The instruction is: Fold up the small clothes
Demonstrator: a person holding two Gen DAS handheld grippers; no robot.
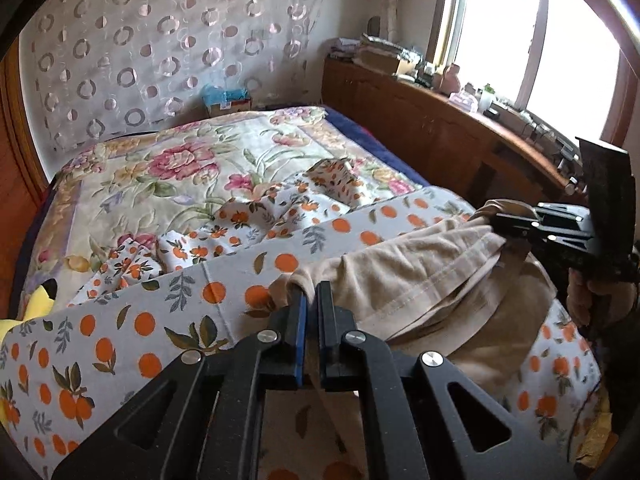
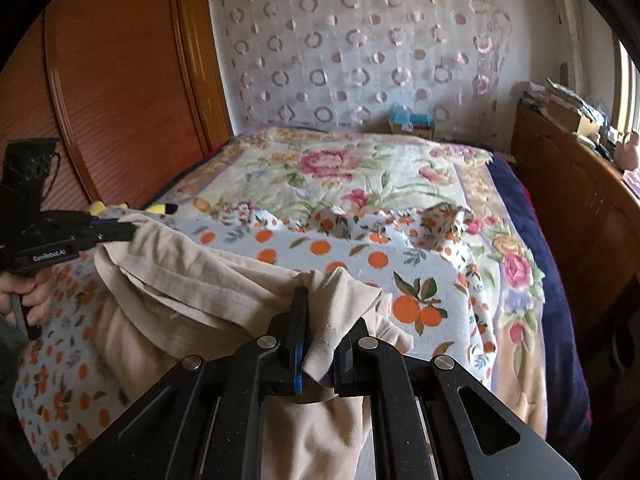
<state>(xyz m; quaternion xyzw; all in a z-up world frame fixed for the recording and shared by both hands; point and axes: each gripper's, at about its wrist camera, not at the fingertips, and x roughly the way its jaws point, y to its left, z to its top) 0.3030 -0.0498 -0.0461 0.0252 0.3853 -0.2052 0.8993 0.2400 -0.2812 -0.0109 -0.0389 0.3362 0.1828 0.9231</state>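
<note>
With my left gripper pinched tight on one corner of the beige shirt and my right gripper clamped on a thicker bunch, I should keep the hem taut and level above the orange-print sheet before laying it down.

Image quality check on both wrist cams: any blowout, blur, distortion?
Left wrist: window blown out white, strong fisheye bending, beige garment sharp. Right wrist: even light, only a sliver of glare at right edge, wardrobe curved, garment's lower left slightly soft.
</note>
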